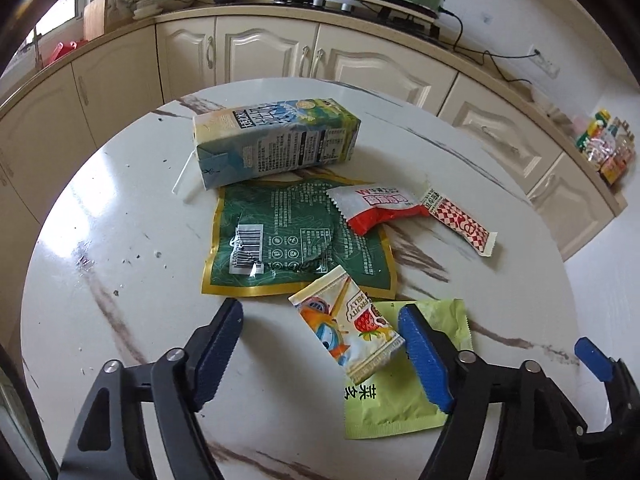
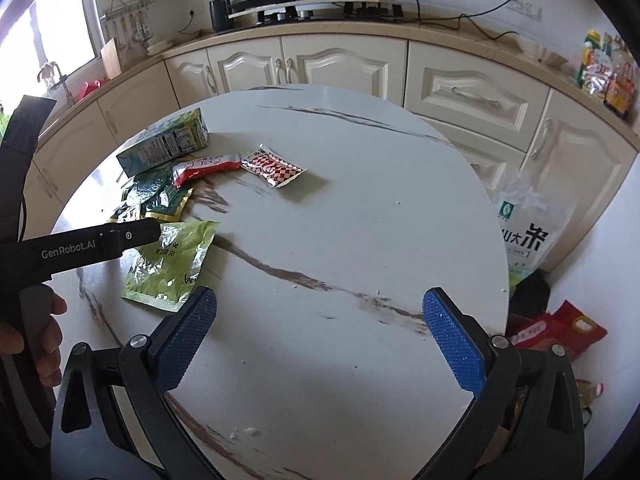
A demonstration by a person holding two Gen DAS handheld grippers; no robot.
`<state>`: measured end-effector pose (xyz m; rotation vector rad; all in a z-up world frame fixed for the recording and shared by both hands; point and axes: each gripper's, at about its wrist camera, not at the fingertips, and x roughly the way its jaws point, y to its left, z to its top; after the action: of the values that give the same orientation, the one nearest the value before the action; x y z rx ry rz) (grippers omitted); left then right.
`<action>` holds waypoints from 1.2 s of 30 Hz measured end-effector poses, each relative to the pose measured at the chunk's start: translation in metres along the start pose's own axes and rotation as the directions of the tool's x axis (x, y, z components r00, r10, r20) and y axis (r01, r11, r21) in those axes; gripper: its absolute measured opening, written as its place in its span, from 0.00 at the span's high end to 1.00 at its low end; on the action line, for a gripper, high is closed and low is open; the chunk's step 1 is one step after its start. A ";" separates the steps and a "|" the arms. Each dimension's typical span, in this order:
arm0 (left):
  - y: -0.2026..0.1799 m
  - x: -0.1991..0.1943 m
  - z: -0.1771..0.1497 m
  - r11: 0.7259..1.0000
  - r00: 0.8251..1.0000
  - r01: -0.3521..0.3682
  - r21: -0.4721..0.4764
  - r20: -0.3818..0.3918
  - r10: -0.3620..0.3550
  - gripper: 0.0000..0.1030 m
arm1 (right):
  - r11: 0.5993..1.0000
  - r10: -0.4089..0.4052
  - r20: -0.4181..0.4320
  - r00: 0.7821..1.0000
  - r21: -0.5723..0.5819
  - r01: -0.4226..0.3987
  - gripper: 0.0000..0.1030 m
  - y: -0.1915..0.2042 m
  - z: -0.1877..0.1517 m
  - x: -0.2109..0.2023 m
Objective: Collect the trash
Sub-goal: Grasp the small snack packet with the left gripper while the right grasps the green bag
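Observation:
Trash lies on a round marble table. It includes a milk carton on its side, a dark green bag, a red-and-white wrapper, a red checkered wrapper, a strawberry jelly wrapper and a light green packet. My left gripper is open and straddles the jelly wrapper, its pads clear of it. The right pad overlaps the light green packet. My right gripper is open over bare tabletop, to the right of the light green packet.
A white straw lies left of the carton. Cream cabinets and a counter with a stove curve behind the table. To the table's right, a rice bag and red bags sit on the floor. A hand holds the left gripper's handle.

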<state>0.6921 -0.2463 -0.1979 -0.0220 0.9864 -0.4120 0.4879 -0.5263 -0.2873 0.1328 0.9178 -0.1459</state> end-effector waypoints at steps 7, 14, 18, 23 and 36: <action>0.017 -0.001 -0.011 0.998 0.998 0.058 0.011 0.013 -0.058 0.63 | 1.000 0.001 0.010 1.000 -0.024 -0.001 0.00 0.018 0.002 0.000; 0.046 -0.047 -0.051 0.999 0.999 -0.015 0.038 0.051 0.013 0.76 | 0.992 0.078 -0.055 0.995 -0.092 -0.083 0.00 0.066 0.010 0.021; 0.057 -0.070 -0.065 0.999 0.999 -0.017 0.046 0.052 0.014 0.76 | 0.987 0.090 -0.106 0.990 -0.121 -0.103 0.00 0.092 0.018 0.039; 0.064 -0.086 -0.076 0.998 0.999 0.004 0.067 0.041 -0.007 0.77 | 0.987 0.048 -0.150 0.988 -0.145 -0.070 0.00 0.110 0.021 0.058; 0.055 -0.072 -0.070 0.992 0.999 0.027 0.124 0.020 -0.030 0.74 | 0.960 0.155 -0.124 0.980 -0.215 -0.179 0.75 0.096 0.025 0.049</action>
<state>0.6182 -0.1587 -0.1898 0.0716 0.9388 -0.4981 0.5541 -0.4398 -0.3063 0.0067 1.0177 0.1240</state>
